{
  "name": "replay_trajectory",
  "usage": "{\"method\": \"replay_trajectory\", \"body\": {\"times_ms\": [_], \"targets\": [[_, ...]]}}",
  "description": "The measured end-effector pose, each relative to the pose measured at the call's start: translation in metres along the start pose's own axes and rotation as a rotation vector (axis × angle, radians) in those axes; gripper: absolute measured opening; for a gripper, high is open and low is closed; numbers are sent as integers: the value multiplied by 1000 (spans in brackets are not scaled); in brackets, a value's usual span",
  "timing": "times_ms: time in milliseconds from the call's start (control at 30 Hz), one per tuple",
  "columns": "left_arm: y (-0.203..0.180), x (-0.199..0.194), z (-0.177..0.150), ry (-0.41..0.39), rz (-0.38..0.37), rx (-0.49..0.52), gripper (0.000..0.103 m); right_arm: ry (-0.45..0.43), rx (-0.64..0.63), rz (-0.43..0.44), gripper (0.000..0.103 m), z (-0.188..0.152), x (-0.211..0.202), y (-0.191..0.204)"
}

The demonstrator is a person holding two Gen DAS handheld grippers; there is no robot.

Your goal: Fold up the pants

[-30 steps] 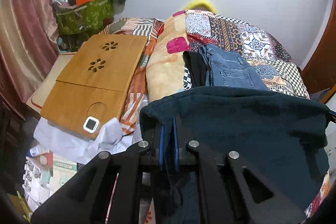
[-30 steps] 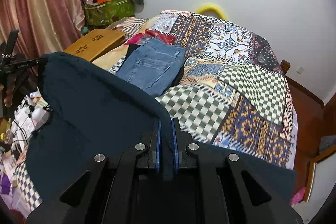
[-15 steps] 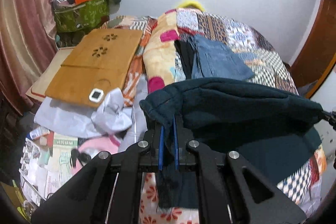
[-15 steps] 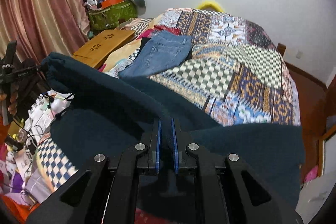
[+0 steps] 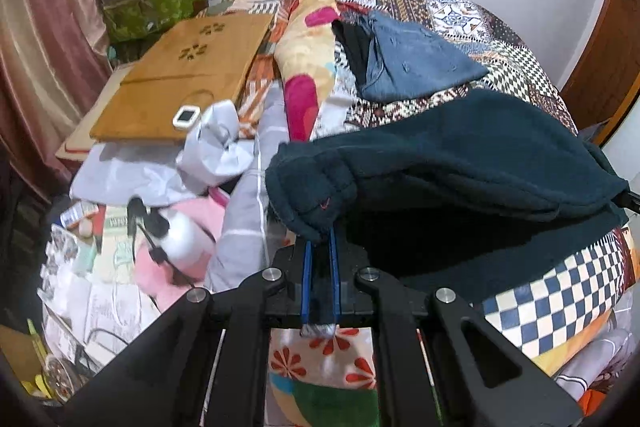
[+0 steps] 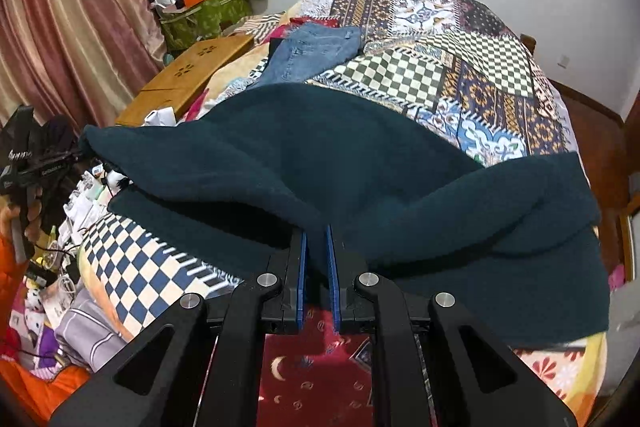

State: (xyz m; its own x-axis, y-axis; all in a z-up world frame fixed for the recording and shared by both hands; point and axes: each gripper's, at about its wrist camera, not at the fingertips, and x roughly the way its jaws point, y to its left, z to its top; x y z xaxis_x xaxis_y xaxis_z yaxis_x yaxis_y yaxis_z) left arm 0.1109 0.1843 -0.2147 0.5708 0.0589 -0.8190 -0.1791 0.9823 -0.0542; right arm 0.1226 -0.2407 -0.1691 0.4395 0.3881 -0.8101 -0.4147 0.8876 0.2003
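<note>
**Both grippers clamped on the dark pants over the bed**

Your left gripper (image 5: 320,259) was pinched tight on a bunched corner of the dark teal pants (image 5: 460,163), its blue pads (image 5: 306,279) pressed against the cloth. Your right gripper (image 6: 316,247) gripped another part of the same pants (image 6: 320,163), the fabric drawn down between its pads. The pants hung stretched between the two and draped across the near edge of the bed (image 6: 460,75), over the patchwork quilt. Farther back on the quilt lay folded jeans (image 6: 316,53). Near the bed's left edge sat a wooden tray (image 5: 188,75), beside crumpled white paper (image 5: 220,147).
</note>
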Motion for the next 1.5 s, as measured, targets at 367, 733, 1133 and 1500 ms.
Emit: {"method": "replay_trajectory", "body": {"times_ms": [367,733,1133,1500], "targets": [[7,-33,-7,-16,-17,-48,13,-19,-11,-50,18,-4,-25,-2],[-28,-14,46,-46,-4,-34,77,-117,179,-226,56,14,-61,-81],[-77,61,127,34,-16,-18,79,-62,405,-392,58,42,-37,-219],[-129,126,160,104,-15,93,79,31,563,-391,58,72,43,-316]]}}
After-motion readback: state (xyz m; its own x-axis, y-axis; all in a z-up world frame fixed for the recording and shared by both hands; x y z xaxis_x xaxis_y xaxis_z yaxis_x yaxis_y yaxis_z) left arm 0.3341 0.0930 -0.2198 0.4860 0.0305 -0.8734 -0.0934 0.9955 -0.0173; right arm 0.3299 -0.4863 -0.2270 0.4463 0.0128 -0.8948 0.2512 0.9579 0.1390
